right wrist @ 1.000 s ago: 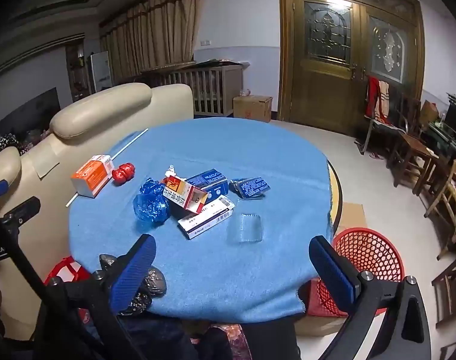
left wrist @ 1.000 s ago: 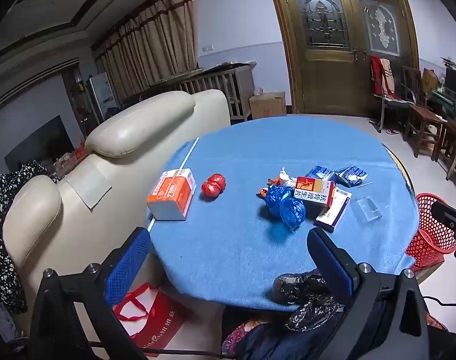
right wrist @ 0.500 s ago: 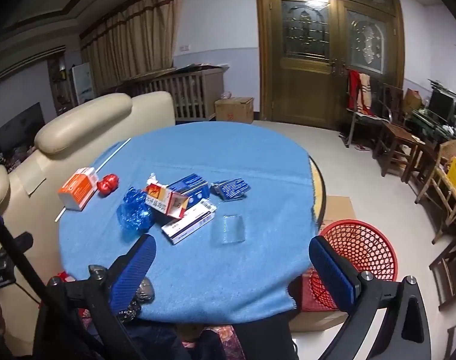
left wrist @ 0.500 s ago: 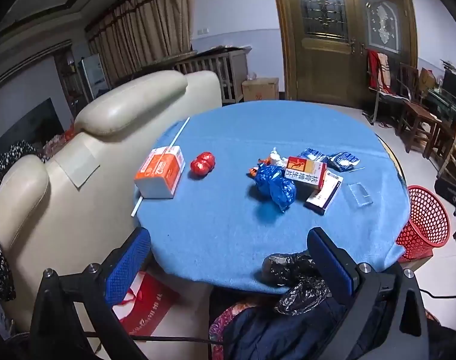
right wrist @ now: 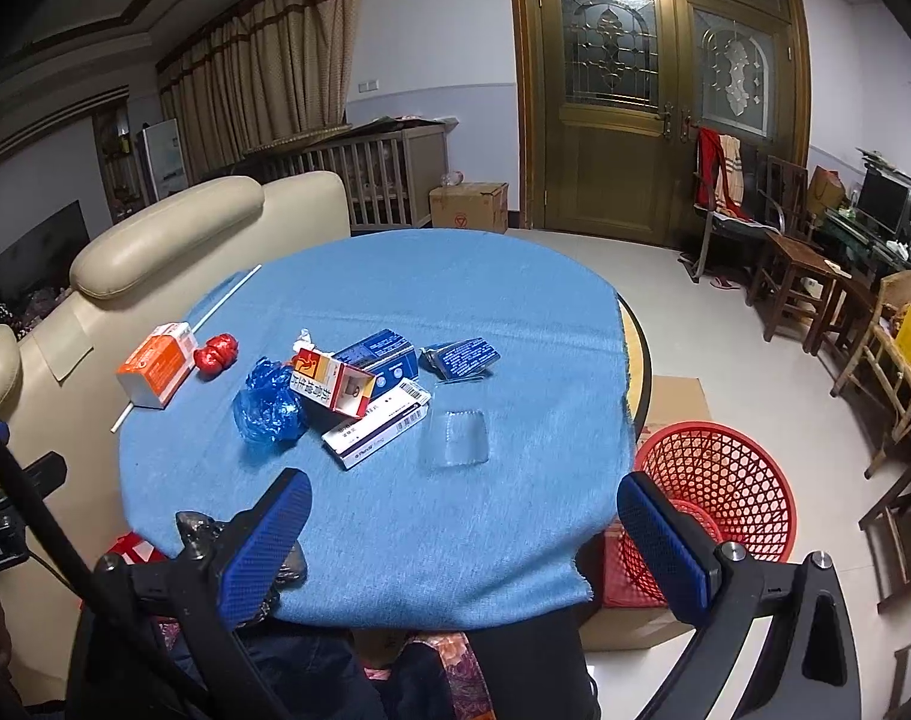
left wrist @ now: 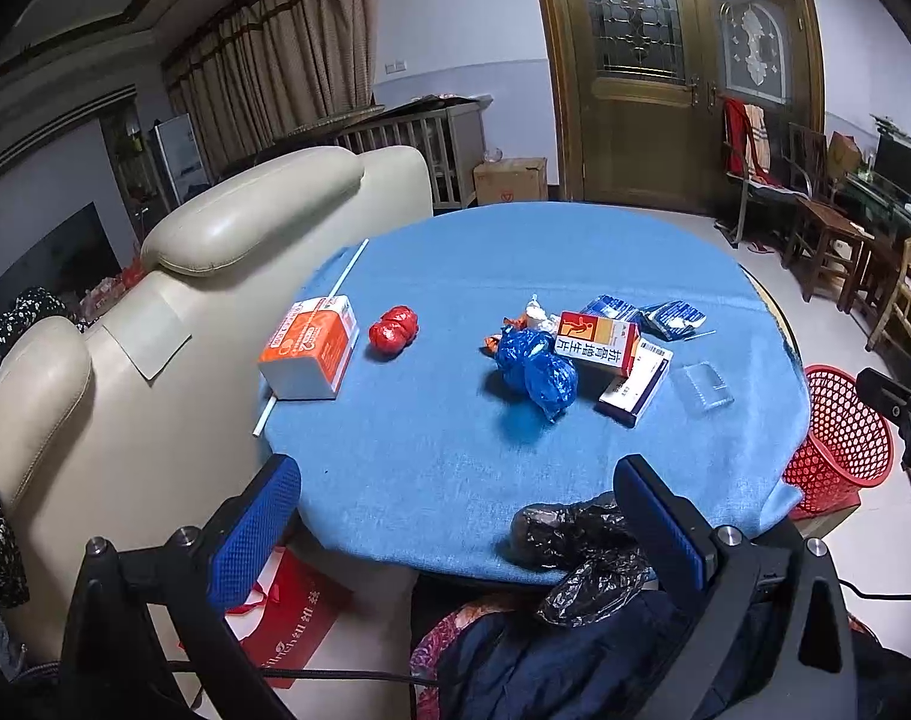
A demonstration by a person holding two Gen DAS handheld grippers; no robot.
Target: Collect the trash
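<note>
Covering the round table [right wrist: 515, 276], a blue cloth carries all the trash, so everything lies within reach from the near edge. Beside the table, on the floor at the right, the red basket [right wrist: 731, 480] stands with its mouth up, probably placed there to receive the pieces. The orange carton [left wrist: 311, 345] lies at the left with a red wrapper [left wrist: 393, 330] just beside it. In the middle, a crumpled blue bag [right wrist: 269, 405] touches some small boxes [right wrist: 335, 381], and a clear plastic piece [right wrist: 458, 437] lies apart. The left gripper [left wrist: 455, 522] and the right gripper [right wrist: 461, 546] both hang before the table edge, jaws wide apart and holding nothing, so no piece is taken yet.
</note>
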